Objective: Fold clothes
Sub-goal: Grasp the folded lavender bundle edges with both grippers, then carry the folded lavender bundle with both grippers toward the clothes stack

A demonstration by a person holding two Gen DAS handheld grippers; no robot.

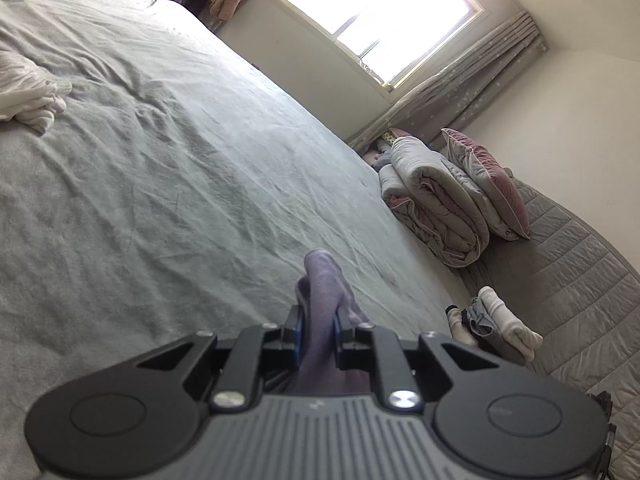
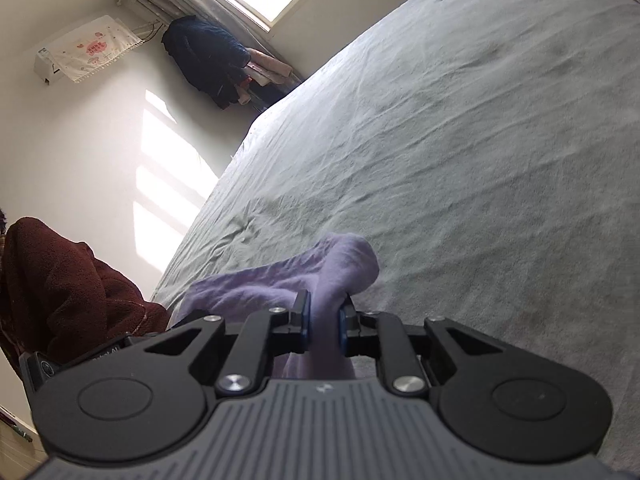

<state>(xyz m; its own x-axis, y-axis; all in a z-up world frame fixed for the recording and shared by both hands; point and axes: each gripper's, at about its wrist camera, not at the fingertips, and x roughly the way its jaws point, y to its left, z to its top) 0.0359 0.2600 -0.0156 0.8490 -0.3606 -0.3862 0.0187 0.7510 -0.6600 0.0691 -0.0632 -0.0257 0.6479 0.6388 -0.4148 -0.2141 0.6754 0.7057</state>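
A soft lilac garment (image 2: 280,280) is bunched and pinched between the blue pads of both grippers, its folds poking forward past the fingertips and trailing leftward from the right one.

Lilac garment (image 1: 320,280) runs down behind the left gripper (image 1: 318,334) body, so its lower part is hidden; same in right wrist view, where it drops below the right gripper (image 2: 323,322). White clothes (image 1: 28,92) cut off by left edge, so type unclear. Window (image 1: 376,4) blown out, nothing readable outside; maroon fleece (image 2: 60,288) cut by frame edge.
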